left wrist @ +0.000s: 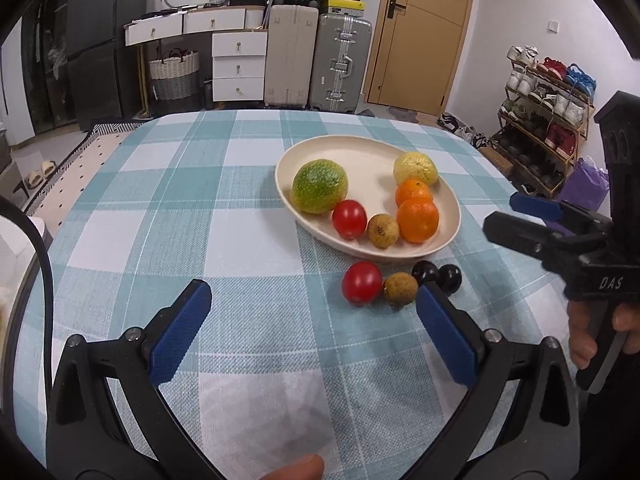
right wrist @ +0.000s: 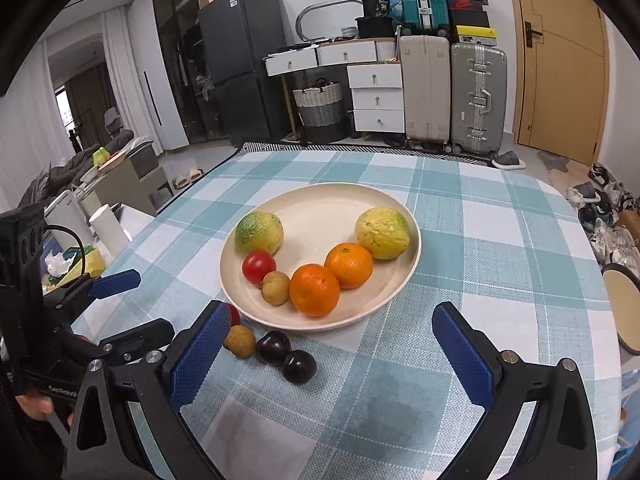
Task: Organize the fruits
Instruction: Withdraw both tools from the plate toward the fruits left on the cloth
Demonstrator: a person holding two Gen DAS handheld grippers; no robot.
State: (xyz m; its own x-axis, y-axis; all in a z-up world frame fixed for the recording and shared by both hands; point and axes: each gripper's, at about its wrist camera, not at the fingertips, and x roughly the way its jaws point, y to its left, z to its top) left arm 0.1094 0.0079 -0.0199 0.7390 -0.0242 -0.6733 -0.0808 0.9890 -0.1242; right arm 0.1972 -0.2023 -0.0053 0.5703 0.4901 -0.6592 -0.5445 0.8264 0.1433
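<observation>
Both tools spread, empty; right tool (right wrist: 324,354) finger half-hides loose tomato (right wrist: 233,314).

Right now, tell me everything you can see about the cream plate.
The cream plate is a wide, shallow, matte oval dish lying flat on the checked tablecloth. It holds six fruits, all sitting toward its rim, while the middle is bare. Neither gripper touches it. Four more small fruits lie on the cloth just outside its near edge.
</observation>
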